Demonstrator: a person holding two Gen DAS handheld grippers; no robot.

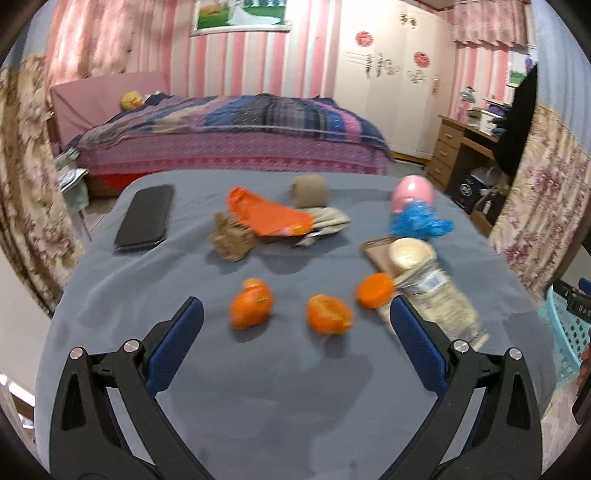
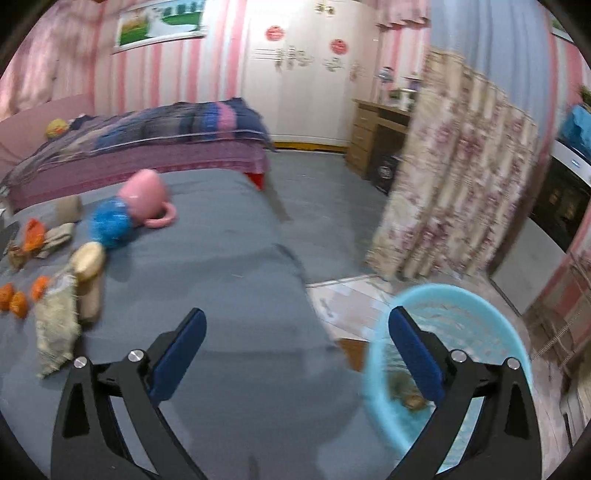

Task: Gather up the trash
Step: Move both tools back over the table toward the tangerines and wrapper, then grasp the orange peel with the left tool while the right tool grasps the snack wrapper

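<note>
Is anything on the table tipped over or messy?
Yes. The pink mug lies tipped on its side with a blue crumpled wad at its mouth. Orange peels and wrappers are scattered over the grey table.

We log a black phone (image 1: 146, 218) flat on the grey-clothed tabletop (image 1: 280, 387), far left, well apart from the rest. A pink mug (image 2: 144, 195) lies tipped on its side near the far right edge, its handle (image 2: 162, 218) touching the cloth. Behind the tabletop we see a bed (image 1: 229, 140) with a striped blue and purple quilt and a yellow plush toy (image 1: 131, 100) by the pink headboard. A framed landscape picture (image 1: 242, 14) hangs on the pink-striped wall. We note a white wardrobe (image 2: 303, 85), a wooden desk with drawers (image 1: 458, 147), and floral curtains (image 2: 454, 177) at right.
</note>
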